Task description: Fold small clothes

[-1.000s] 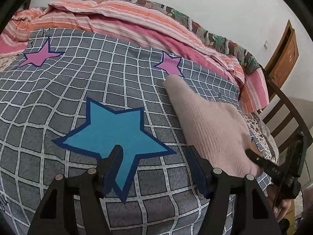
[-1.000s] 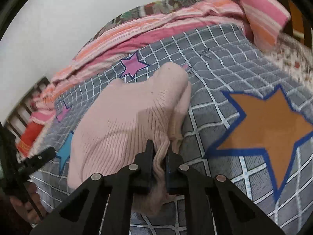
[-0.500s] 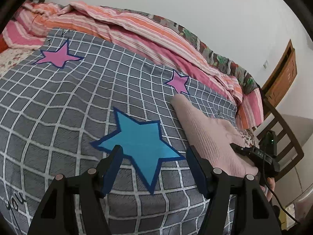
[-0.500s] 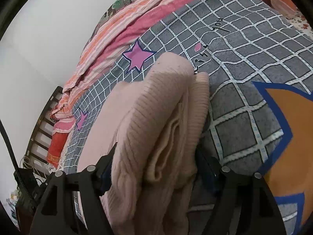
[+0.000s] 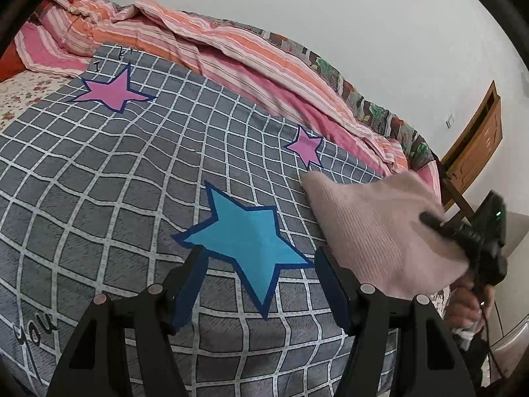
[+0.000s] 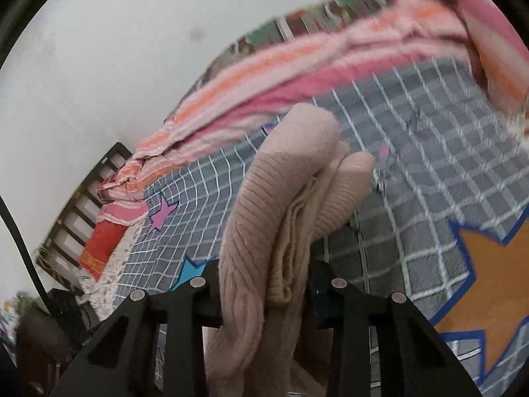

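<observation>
Gripping one pink knit garment [image 6: 284, 218], right gripper [image 6: 264, 284] — jaws closing; three stars

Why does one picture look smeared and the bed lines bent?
Right wrist view: motion blur smears the striped quilt and checked bedspread; the pink sweater up close stays sharper. Left wrist view: crisp, but the fisheye lens bows the bedspread's grid.

My home bedroom, bed [image 5: 99, 172] with grey checked star-print cover, striped pink quilt [image 5: 231, 56] bunched behind, wooden door [image 5: 479, 139], white wall [image 5: 330, 6]
</observation>
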### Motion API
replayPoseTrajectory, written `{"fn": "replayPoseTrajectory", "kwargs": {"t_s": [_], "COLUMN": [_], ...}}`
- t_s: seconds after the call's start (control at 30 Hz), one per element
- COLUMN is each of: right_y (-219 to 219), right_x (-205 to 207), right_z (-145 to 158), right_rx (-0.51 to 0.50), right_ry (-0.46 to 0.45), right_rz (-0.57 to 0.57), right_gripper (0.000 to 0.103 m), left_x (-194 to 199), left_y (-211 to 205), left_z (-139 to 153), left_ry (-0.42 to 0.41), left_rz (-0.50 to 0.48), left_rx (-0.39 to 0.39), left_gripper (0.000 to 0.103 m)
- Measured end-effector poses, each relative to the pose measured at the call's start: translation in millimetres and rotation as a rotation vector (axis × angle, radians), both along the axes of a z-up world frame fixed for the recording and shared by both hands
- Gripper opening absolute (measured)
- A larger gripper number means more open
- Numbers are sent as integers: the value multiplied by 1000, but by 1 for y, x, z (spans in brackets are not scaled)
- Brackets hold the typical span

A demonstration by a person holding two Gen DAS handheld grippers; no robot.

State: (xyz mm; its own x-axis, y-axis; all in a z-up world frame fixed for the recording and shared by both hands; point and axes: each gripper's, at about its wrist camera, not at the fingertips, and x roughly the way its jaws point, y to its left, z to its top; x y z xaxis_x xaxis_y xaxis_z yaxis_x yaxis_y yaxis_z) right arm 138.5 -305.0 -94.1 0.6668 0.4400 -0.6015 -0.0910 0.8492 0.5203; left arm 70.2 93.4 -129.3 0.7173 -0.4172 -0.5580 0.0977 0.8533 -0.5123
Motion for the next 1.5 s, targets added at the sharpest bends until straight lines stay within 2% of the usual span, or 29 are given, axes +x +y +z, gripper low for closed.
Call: {"fn": "replayPoseTrajectory", "kwargs": {"t_s": [0.2,0.4,0.57,0.67,0.77,0.83,0.87,0.93,0.97,1.03,1.1,1.13,1.23,1.3,1.37,1.43,1.5], "right_y": [23,45,77,87,83,74,70,61,57,46,36,32,29,26,25,23,25], "right_x": [-2,11,35,54,72,85,91,97,97,87,75,64,43,28,21,11,7], "right_z": [49,66,77,77,58,25,2,-43,-55,-77,-80,-76,-63,-57,-56,-58,-58], "right_rx": [-160,-222,-195,-48,132,224,223,154,122,-42,-30,-23,-86,-89,-105,-98,-82], "right_ry": [-41,-20,-38,-53,-69,-27,18,112,135,136,119,103,54,28,34,36,32], "right_rz": [-39,-39,1,16,18,5,-15,-44,-52,-68,-40,-23,-3,19,25,37,52], "right_gripper": [31,30,29,29,29,30,31,31,30,30,31,31,31,31,31,31,31], "left_x": [-4,-3,1,5,11,17,20,24,25,28,30,30,31,33,36,39,42], "left_y": [14,22,32,35,32,23,18,5,-1,-17,-34,-48,-74,-88,-98,-104,-109], "left_z": [-5,-11,-12,-9,-8,-11,-13,-18,-20,-25,-28,-29,-28,-31,-35,-36,-36], "left_ry": [0,-3,-8,-10,-5,10,15,27,31,40,44,39,28,40,53,52,56], "left_rz": [19,16,26,28,7,-26,-35,-63,-79,-125,-171,-201,-231,-247,-252,-247,-243], "left_rx": [-33,-60,-67,-50,-18,23,41,72,77,87,120,161,252,300,321,310,305], "left_gripper": [65,65,65,65,65,65,65,65,65,65,65,64,64,63,46,42,30]}}
